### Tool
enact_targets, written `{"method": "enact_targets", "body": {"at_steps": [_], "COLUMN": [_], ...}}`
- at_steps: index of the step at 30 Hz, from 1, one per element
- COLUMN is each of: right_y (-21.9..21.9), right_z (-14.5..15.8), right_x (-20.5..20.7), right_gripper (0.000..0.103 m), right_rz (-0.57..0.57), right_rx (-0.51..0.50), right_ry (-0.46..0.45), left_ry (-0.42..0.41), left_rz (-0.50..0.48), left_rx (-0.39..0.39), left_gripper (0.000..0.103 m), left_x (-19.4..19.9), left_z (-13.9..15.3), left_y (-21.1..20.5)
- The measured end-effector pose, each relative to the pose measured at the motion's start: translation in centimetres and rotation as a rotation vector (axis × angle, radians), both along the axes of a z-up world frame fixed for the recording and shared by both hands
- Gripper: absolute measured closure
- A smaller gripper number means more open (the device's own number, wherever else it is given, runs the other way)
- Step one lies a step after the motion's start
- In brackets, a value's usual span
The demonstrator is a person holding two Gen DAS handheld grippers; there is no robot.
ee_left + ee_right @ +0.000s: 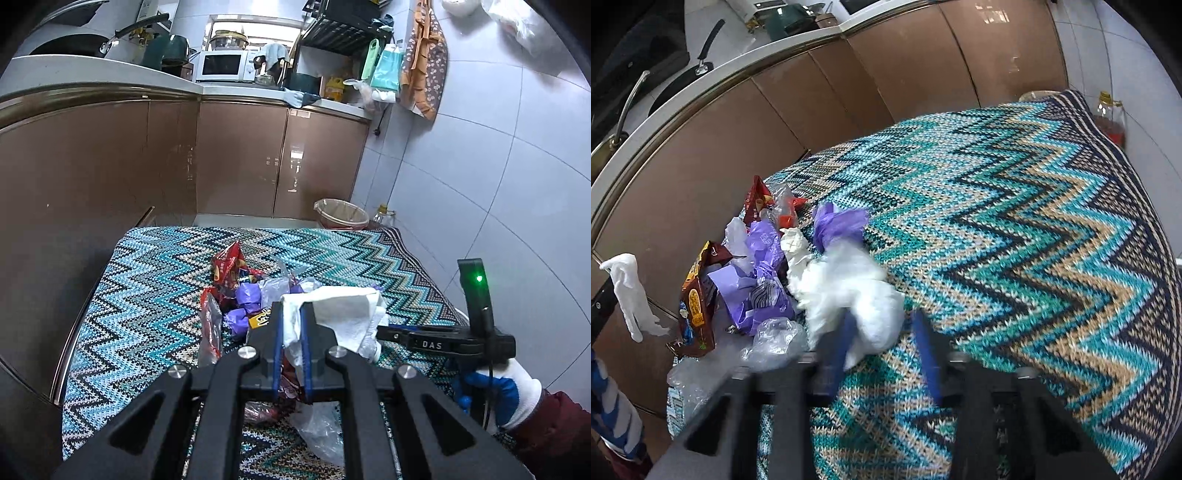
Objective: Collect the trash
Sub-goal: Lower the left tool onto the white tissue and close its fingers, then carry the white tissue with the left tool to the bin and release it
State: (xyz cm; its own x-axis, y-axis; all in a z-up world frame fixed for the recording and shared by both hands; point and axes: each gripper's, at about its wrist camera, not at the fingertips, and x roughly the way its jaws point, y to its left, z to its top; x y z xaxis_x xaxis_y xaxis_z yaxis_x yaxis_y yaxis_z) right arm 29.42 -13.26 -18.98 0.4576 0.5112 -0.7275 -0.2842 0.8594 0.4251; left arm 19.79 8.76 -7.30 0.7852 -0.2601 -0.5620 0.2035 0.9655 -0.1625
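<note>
A pile of trash lies on a zigzag-patterned cloth (155,280): red snack wrappers (227,266), purple wrappers (245,299), clear plastic (321,432). My left gripper (291,317) is shut on a white paper towel (343,314) and holds it above the pile. My right gripper (882,332) is open over the cloth (1015,229), its fingers around a crumpled white tissue (849,291), blurred by motion. It also shows in the left wrist view (384,328), reaching in from the right. Purple wrappers (757,284) and a brown snack bag (698,299) lie to its left.
A lined waste bin (341,214) stands on the floor beyond the cloth's far edge, with an oil bottle (1110,118) beside it. Brown cabinets (240,158) and a countertop with a microwave (223,65) run behind and to the left. A tiled wall is on the right.
</note>
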Motion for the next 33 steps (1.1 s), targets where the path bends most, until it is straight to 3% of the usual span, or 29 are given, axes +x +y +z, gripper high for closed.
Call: {"method": "enact_targets", "body": {"at_steps": [11,17,22,26,33], "right_y": [-3.4,-7.2,-12.0,-17.5,-27.4], "right_z": [4.0,7.6,9.6,10.1,7.8], "right_x": [-4.6,-8.3,-11.4,-13.3,-13.6], "right_gripper": [0.096,0.096,0.096,0.096,0.096], "right_rz": [-0.007,-0.048,-0.117,-0.219,-0.425], "right_rx": [0.042,0.068,0.056,0.018,-0.087], "right_ry": [-0.097,-0.171,-0.219,-0.233,-0.195], "left_ry": [-0.048,-0.029,0.003,0.045,0.104], "left_rz": [0.029,-0.043,-0.157,-0.278,-0.44], "left_rx": [-0.012,0.011,0.027,0.067,0.152], "left_gripper": [0.095,0.095,0.095,0.095,0.095], "left_x": [-2.0,-2.5,-1.6,0.3,3.5], "left_z": [2.8,3.6,4.0,3.1,-0.2], "left_y": [-0.2,-3.7,-9.5,-17.1,-31.0]}}
